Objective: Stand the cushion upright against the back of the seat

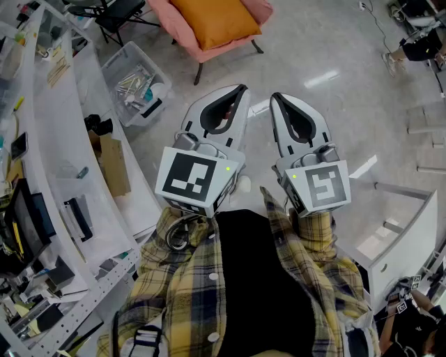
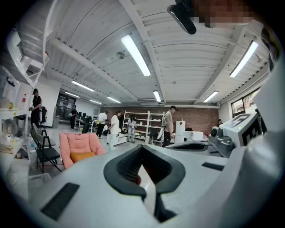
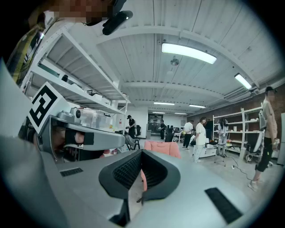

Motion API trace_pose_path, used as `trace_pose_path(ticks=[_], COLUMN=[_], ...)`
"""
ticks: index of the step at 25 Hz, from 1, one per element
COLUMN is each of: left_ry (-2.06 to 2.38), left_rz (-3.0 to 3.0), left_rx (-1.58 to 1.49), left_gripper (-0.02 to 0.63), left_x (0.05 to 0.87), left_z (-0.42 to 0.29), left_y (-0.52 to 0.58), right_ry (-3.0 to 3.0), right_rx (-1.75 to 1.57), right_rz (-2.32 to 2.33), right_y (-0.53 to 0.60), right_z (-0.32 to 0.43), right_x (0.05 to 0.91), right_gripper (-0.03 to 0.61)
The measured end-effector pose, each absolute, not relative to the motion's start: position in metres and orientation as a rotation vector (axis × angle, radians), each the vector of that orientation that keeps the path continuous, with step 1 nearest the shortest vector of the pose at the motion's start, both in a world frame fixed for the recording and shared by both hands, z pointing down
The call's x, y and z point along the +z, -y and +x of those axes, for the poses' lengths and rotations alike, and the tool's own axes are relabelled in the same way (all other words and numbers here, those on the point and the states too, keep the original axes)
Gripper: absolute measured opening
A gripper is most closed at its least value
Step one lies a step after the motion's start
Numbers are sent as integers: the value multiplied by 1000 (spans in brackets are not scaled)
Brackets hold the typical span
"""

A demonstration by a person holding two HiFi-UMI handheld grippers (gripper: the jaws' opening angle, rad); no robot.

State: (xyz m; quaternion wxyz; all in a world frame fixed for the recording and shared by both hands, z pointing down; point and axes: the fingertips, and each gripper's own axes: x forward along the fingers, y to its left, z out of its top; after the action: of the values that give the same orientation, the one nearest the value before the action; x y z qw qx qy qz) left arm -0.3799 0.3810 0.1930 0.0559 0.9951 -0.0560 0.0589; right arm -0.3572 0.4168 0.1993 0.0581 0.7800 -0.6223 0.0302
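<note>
Facing open grey floor [image 1: 334, 118], white workbench [image 1: 63, 118] edge at nine o'clock, orange square cushion [image 1: 216, 21] on pink fabric seat [image 1: 185, 38] at twelve o'clock, left gripper [image 1: 240, 90], right gripper [image 1: 275, 99] side by side, both closed, empty

My left tool [image 1: 240, 89] and right tool [image 1: 275, 97] sit side by side before me, above the floor [image 1: 334, 63]. Ahead of these 2 stands the seat [image 1: 261, 10], the cushion [image 1: 214, 21] lying on it. Left of them, a bin [image 1: 115, 70] sits beside the bench [image 1: 56, 132].
</note>
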Motion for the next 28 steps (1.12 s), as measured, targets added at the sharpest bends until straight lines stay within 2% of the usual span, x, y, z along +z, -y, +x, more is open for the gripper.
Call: trace_pose_path(ticks=[19, 28], left_ry=[174, 209], left_rz=[3031, 3022], left_rx=[142, 178], left_gripper=[3, 3], left_x=[194, 203], left_z=[-369, -363], left_y=[-443, -435], right_ry=[1904, 1943], right_rx=[47, 66], right_rz=[2332, 2313], right_y=[-477, -464], right_z=[-348, -341], right_x=[204, 211], right_gripper=[15, 15])
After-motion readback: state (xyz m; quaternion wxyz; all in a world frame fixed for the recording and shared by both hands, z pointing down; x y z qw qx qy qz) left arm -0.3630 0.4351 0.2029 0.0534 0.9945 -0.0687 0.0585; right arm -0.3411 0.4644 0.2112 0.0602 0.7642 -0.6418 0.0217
